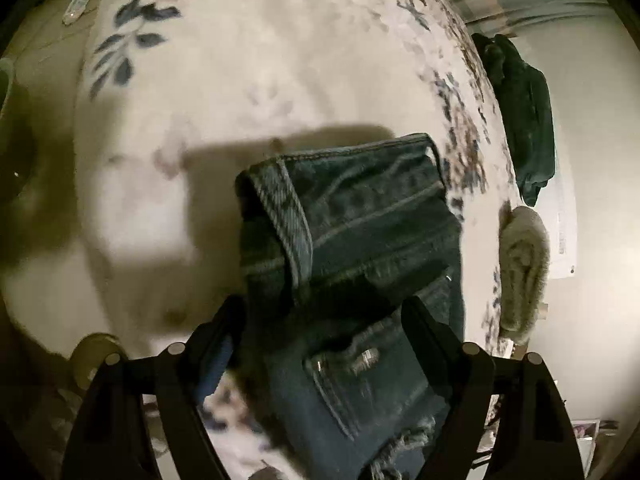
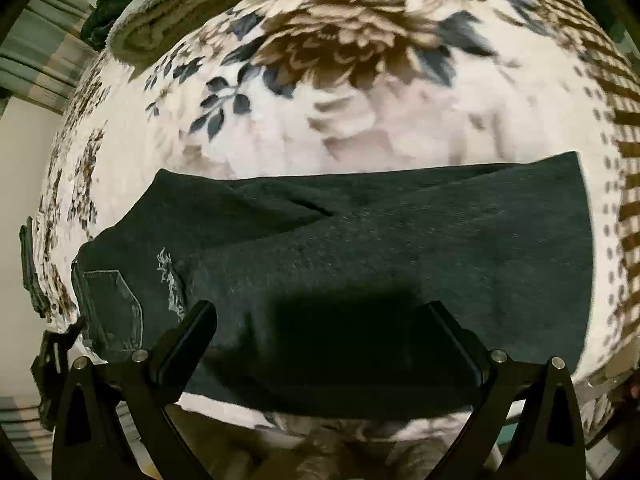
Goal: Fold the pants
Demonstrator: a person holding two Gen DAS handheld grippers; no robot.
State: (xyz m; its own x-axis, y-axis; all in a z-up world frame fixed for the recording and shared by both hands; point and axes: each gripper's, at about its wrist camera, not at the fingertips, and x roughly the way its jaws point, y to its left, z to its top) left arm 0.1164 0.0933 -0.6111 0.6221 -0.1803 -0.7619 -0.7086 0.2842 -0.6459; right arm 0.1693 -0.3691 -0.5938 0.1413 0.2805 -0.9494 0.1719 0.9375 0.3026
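- Dark blue denim pants (image 2: 360, 264) lie flat across a cream plush bed blanket with brown and navy flower print (image 2: 360, 92); back pocket and frayed rip sit at the left end in the right wrist view.
- Left tongs (image 1: 324, 312): jaws set wide, a bunched, folded-over denim part between them with hem and seam stitching facing up. Cannot tell if either finger presses the cloth; the view is blurred.
- Right tongs (image 2: 320, 320): jaws wide apart, nothing between the fingers, poised over the near long edge of the pants, their shadow on the denim.
- Around: a rolled grey-beige fleece towel (image 1: 524, 272) at the blanket's edge, with a dark green garment (image 1: 524, 120) just beyond it.
- A pale flat remote-like object (image 1: 78, 4) lies off the blanket at far left, well apart from the pants.
- Open room: a broad bare stretch of blanket beyond the pants; near edge of the bed falls just under the right tongs.
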